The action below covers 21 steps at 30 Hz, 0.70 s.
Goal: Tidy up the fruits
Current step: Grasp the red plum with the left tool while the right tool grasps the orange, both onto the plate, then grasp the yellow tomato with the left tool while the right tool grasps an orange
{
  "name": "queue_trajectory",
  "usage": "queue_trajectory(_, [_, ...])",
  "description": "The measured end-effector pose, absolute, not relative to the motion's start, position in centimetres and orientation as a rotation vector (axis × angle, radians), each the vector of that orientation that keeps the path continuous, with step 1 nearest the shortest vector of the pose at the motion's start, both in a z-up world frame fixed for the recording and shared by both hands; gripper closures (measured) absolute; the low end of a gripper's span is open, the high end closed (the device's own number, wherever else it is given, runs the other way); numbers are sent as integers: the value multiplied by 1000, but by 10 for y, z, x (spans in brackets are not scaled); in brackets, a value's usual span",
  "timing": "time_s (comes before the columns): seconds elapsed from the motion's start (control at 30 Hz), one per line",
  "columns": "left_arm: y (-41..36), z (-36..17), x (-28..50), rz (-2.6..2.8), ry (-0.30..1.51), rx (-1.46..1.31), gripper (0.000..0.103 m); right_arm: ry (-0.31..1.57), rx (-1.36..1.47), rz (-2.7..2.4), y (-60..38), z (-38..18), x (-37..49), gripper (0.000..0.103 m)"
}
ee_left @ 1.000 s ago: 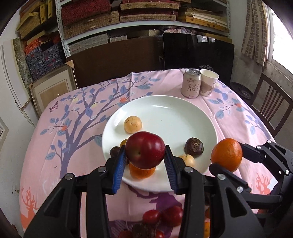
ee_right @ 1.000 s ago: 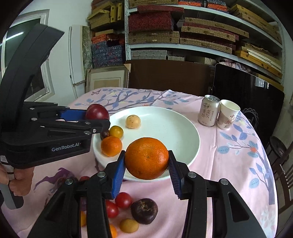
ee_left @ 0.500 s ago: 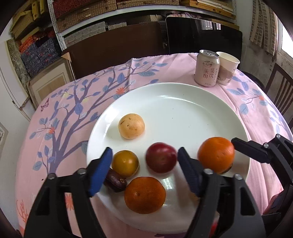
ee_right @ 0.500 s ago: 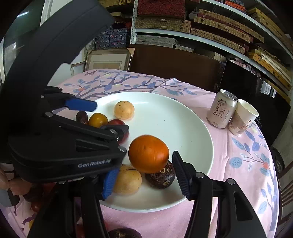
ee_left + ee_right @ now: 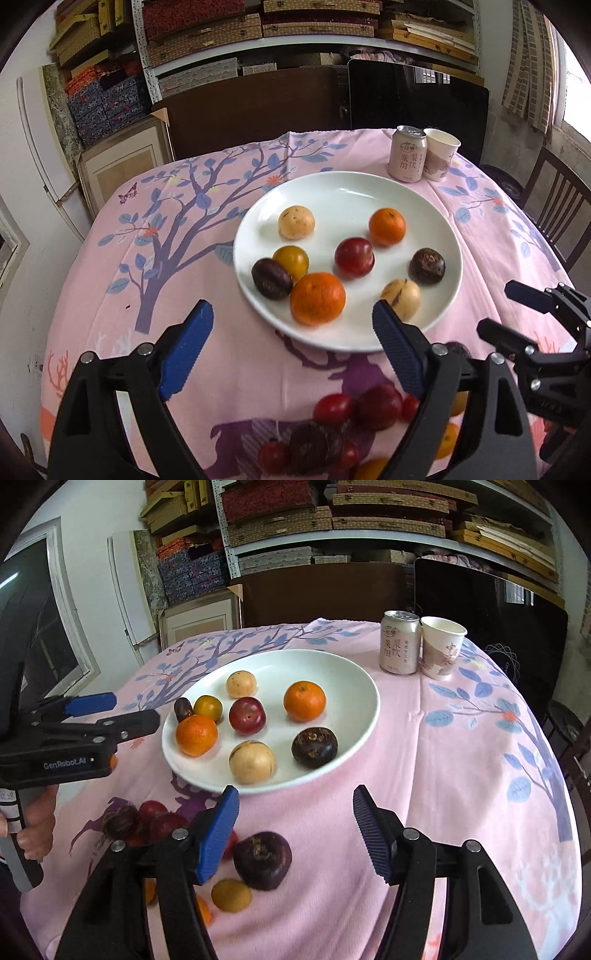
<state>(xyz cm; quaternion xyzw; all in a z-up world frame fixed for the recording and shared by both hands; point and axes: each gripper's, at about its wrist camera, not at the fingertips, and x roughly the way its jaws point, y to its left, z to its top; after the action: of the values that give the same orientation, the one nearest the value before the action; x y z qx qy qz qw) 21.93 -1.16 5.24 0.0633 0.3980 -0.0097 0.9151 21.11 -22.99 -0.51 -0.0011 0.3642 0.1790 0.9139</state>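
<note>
A white plate [image 5: 343, 192] [image 5: 362, 686] holds several fruits: a red plum [image 5: 354, 256] [image 5: 247, 715], two oranges [image 5: 387, 226] [image 5: 317, 298], dark passion fruits and yellow ones. My left gripper [image 5: 291, 332] is open and empty, in front of the plate's near rim. My right gripper [image 5: 293, 812] is open and empty, also in front of the plate. Loose fruits lie on the cloth near me: a dark passion fruit [image 5: 262, 860], red tomatoes [image 5: 334, 408] and a small yellow fruit [image 5: 231, 895].
A drink can [image 5: 407, 154] [image 5: 399, 642] and a paper cup [image 5: 440, 158] [image 5: 441, 647] stand beyond the plate at the far right. The round table has a pink tree-print cloth [image 5: 177, 229]. A wooden chair [image 5: 554, 210] stands at the right. Shelves fill the back wall.
Both grippers opened over the plate, dropping the red plum and the orange onto it, then pulled back toward me. Both fruits now rest on the plate.
</note>
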Motion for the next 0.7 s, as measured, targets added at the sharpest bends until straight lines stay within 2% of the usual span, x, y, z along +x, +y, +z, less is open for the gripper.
queue_trajectory(0.4, [0, 17, 120, -17, 901, 67, 17, 772, 45, 361, -246, -21, 133, 33])
queue_trajectory(0.7, [-25, -6, 105, -34, 968, 78, 17, 762, 16, 381, -246, -22, 101, 29])
